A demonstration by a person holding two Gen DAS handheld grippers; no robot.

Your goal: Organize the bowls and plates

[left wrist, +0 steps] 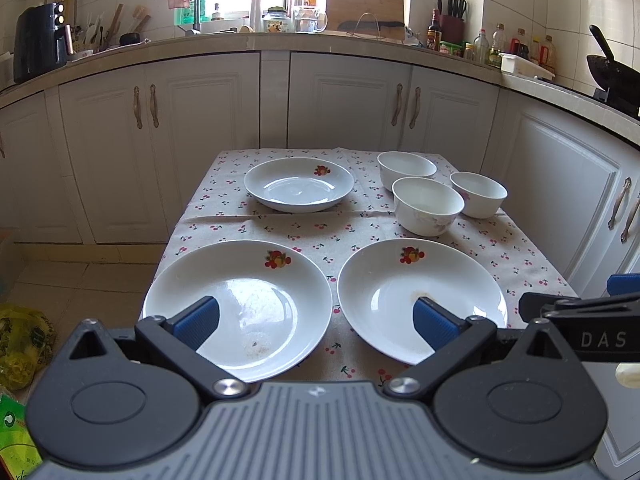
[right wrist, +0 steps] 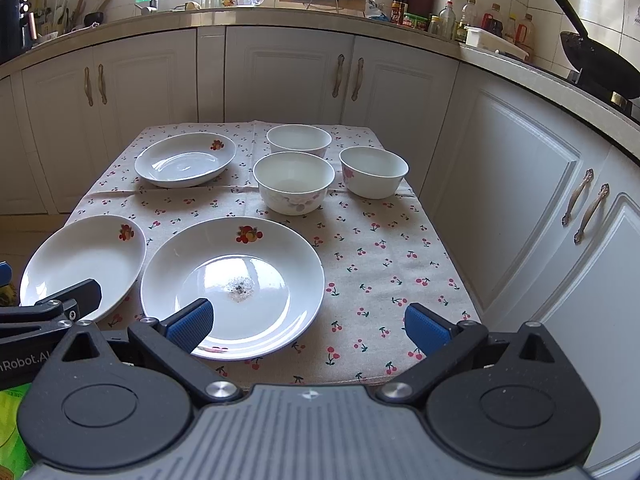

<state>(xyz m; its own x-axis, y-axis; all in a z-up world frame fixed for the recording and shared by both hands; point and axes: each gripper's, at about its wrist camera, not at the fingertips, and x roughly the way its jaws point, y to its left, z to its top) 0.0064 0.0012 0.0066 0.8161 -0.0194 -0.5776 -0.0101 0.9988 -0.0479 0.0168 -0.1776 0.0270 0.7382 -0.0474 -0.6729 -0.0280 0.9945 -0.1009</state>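
Jaws of the left gripper (left wrist: 316,322) and right gripper (right wrist: 308,326): both spread wide, holding nothing, poised above the near edge of the worktop (right wrist: 380,264), which wears a cherry-print tablecloth. Plates, three, white with a fruit motif: near-left plate (left wrist: 240,304) at the near left corner; near-centre plate (right wrist: 232,284) just beside it, crumbs at its middle; far plate (left wrist: 298,185) toward the far left corner. Bowls, three, white, clustered near the far right corner: front bowl (right wrist: 294,180), rear bowl (right wrist: 299,140), right-hand bowl (right wrist: 374,172).
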